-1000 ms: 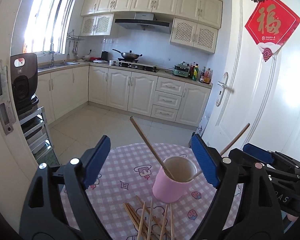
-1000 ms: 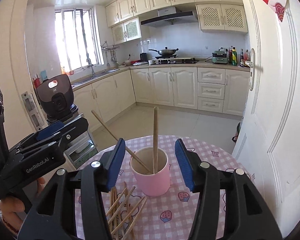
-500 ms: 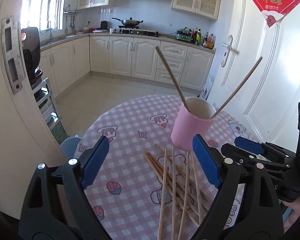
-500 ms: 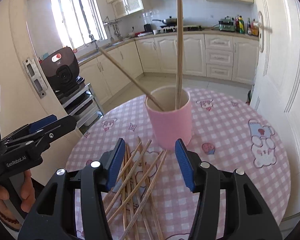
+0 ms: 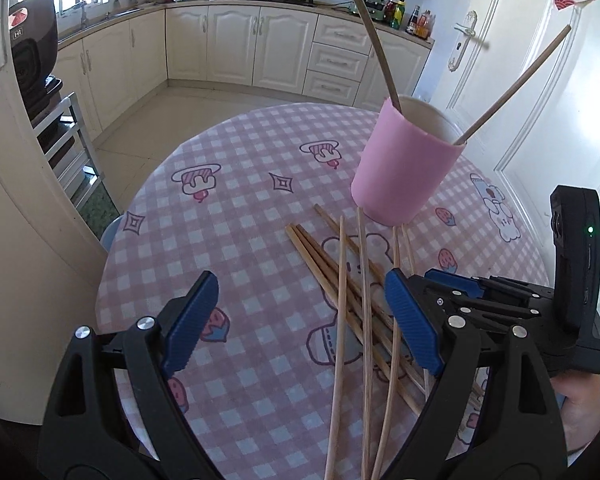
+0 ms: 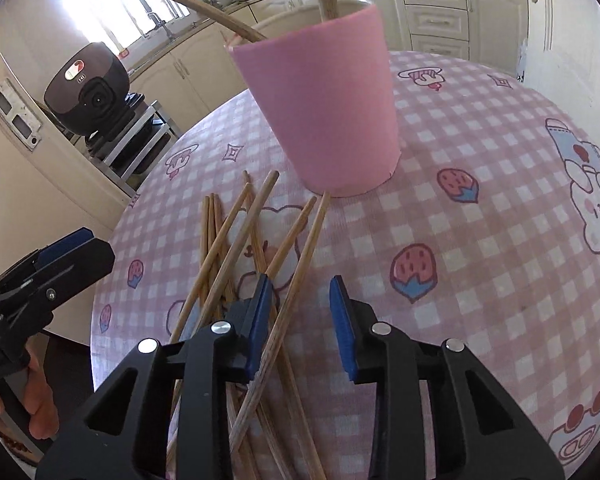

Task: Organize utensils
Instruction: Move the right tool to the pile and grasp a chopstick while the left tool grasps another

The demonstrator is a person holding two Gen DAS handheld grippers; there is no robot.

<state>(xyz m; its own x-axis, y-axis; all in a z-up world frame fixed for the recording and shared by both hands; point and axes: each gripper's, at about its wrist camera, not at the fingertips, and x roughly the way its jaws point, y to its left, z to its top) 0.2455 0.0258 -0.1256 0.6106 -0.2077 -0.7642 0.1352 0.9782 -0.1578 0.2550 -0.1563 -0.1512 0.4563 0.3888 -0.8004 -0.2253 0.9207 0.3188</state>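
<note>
The left wrist view takes in the whole loose heap of bare wooden chopsticks (image 5: 360, 312) fanned out on the table in front of the tall pink plastic cup (image 5: 404, 168), and past its right finger the right gripper (image 5: 456, 284) seen from the side, with part of the hand holding it at the lower right edge. The right wrist view sits closer to the cup (image 6: 320, 108), so near that the cup's rim nearly reaches the top of the frame, and it alone shows the left gripper (image 6: 60, 256) at the far left with fingers of a hand (image 6: 40, 408) curled round its grip.

The round table wears a pink-and-white checked cloth (image 5: 244, 216) printed with strawberries and cartoon animals. Behind the cup run cream kitchen cabinets (image 5: 268, 48) with a wok on the hob, a white panelled door to its right, and a black appliance (image 6: 88, 88) on a rack to its left.

Two chopsticks (image 5: 512, 84) stand leaning in the cup. The left gripper (image 5: 300, 316) hangs wide open over the near side of the heap, gripping nothing. The right gripper's (image 6: 300, 312) jaws are closing, narrow now, with chopsticks from the heap passing between the blue pads (image 6: 260, 320); whether the pads press on them I cannot tell.
</note>
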